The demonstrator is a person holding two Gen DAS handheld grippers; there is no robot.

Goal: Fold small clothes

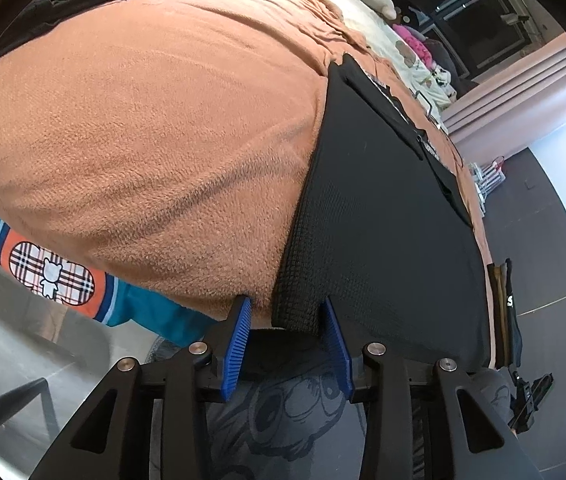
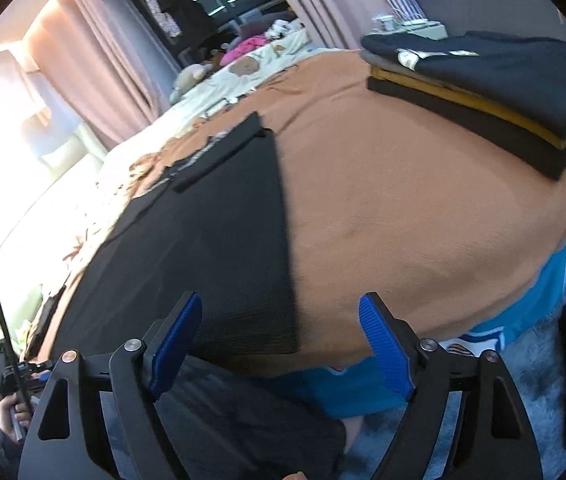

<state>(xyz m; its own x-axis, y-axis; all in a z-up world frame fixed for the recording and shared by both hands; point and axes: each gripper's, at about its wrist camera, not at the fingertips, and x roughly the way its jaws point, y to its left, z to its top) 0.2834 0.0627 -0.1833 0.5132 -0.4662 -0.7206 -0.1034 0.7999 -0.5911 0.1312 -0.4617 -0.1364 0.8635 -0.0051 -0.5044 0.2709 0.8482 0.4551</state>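
Now, from the left: the left gripper stands narrow, jaws around the near corner of the black garment lying flat on the orange blanket; pinch that corner fully before lifting. Rightward, the right gripper gapes wide, holding nothing, over the garment's other edge. No legible writing.

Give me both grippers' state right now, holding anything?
Left gripper: part open, corner of the black garment between its pads; grip cannot be told.
Right gripper: open, holding nothing, over the garment's near edge.
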